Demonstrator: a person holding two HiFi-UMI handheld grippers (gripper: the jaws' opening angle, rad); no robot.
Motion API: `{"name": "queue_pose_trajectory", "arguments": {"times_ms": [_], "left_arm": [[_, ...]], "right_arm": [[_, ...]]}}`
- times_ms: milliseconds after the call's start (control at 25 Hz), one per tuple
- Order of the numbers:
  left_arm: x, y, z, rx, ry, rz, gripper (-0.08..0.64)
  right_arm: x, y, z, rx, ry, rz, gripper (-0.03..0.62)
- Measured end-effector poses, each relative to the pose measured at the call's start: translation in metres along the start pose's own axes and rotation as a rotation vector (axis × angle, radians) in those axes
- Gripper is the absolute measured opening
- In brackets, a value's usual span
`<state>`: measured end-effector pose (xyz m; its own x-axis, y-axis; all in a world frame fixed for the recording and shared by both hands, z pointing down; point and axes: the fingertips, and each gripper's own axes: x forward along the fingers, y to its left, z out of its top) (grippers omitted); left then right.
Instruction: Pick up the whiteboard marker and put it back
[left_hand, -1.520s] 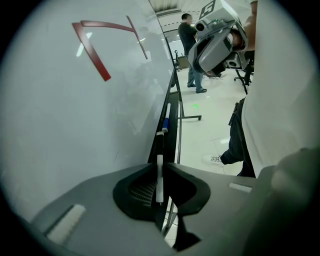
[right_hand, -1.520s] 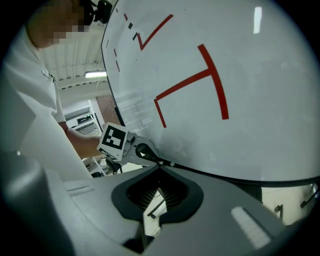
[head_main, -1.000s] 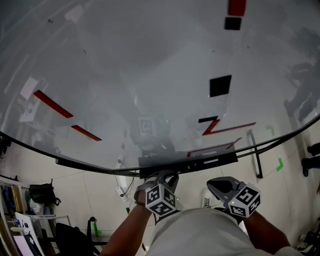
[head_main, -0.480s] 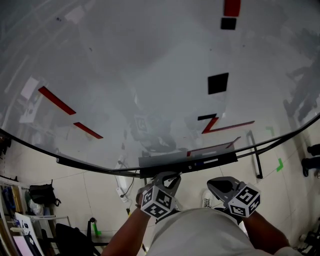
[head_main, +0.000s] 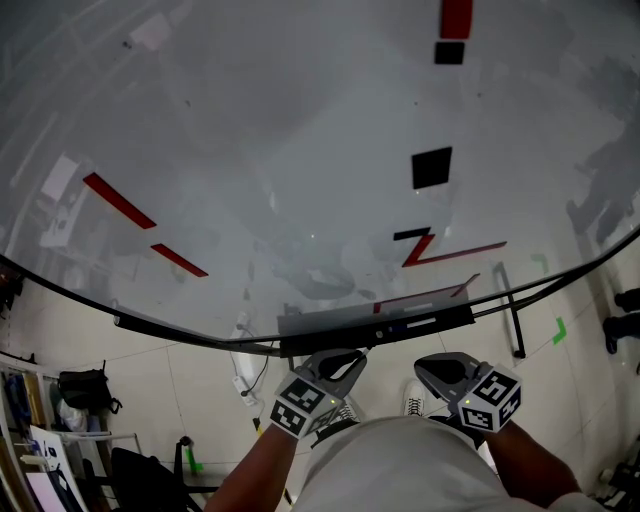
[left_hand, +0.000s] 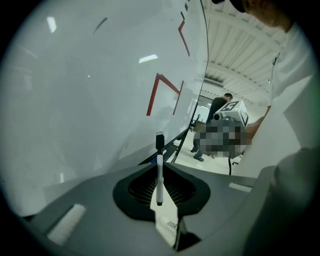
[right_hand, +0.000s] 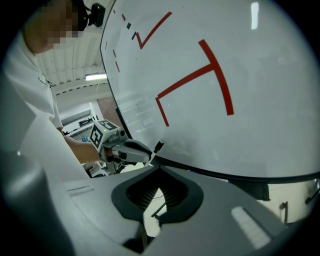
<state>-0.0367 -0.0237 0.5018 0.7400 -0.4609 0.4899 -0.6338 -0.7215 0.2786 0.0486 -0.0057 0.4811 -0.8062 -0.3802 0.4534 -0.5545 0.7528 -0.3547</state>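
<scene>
A white whiteboard marker (left_hand: 159, 170) with a black cap stands upright between the jaws of my left gripper (left_hand: 160, 186), which is shut on it. In the head view the left gripper (head_main: 340, 362) hovers just below the whiteboard's pen tray (head_main: 375, 325), a little apart from it. The right gripper view shows the marker's black tip (right_hand: 158, 146) poking out of the left gripper (right_hand: 142, 151) toward the board's lower edge. My right gripper (head_main: 440, 368) waits beside it, to the right, jaws together and holding nothing (right_hand: 156, 197).
The whiteboard (head_main: 300, 150) fills the view ahead, marked with red lines (head_main: 118, 200) and black squares (head_main: 432, 168). Its stand's leg (head_main: 508, 310) and tiled floor lie below. A person stands in the background (left_hand: 216, 112). Bags and gear sit at the lower left (head_main: 85, 388).
My left gripper has rolled and drifted slightly down and left, away from the tray, still holding the marker. The right gripper has stayed put.
</scene>
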Motion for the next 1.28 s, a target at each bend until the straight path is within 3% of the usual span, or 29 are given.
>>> {"name": "queue_pose_trajectory", "arguments": {"times_ms": [200,400,600,1000,1280], "left_arm": [[-0.004,-0.007,0.009,-0.162,-0.099,-0.077,0.054],[-0.004,-0.012,0.009,-0.254,-0.126,-0.129,0.054],[-0.012,-0.017,0.025,-0.341,-0.226,-0.208,0.054],[-0.027,-0.036,0.05,-0.304,-0.361,-0.301,0.054],[-0.039,-0.048,0.064,-0.37,-0.41,-0.434,0.055]], "right_arm": [[0.0,0.001,0.001,0.02,-0.005,0.016,0.002],[-0.001,-0.001,0.003,0.047,-0.013,0.023,0.002],[-0.002,-0.004,0.005,0.049,-0.016,0.014,0.002],[-0.004,-0.007,0.008,0.048,-0.023,0.001,0.002],[-0.009,-0.006,0.026,0.033,-0.102,-0.022,0.002]]}}
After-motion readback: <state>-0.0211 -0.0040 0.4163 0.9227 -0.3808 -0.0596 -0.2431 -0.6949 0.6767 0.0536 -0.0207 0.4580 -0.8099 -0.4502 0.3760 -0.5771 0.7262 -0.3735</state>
